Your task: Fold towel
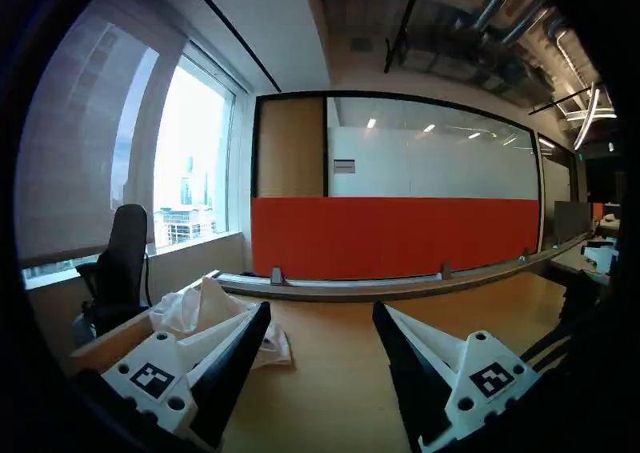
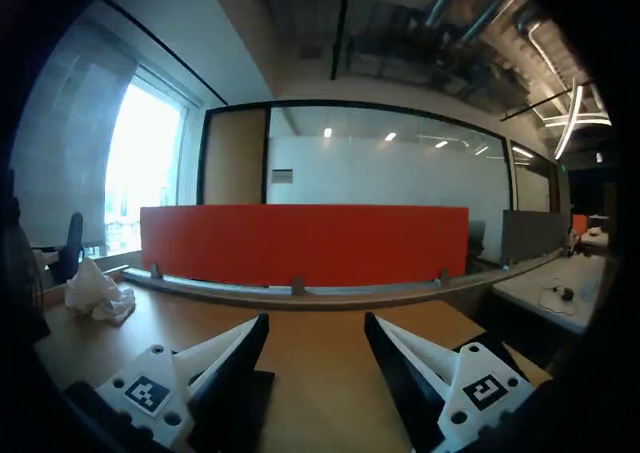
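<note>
In the left gripper view, a black chair (image 1: 120, 265) stands under the window (image 1: 192, 173), left of the red panel (image 1: 392, 237). The towel (image 1: 188, 309) lies crumpled in a white heap on the desk (image 1: 336, 373), in front of the panel's left end. One finger of the left gripper (image 1: 320, 305) hides part of it, and whether that finger touches it cannot be told. The gripper hangs before the panel's middle, fingers wide apart, nothing between them.

In the right gripper view, the towel (image 2: 96, 293) sits bunched before the panel's left end, well apart from the right gripper (image 2: 316, 317). That gripper is also before the panel's middle, over bare desk, its fingers spread and empty. Right of the panel, a pale side desk (image 2: 552, 281) carries a small dark thing, too small to tell.
</note>
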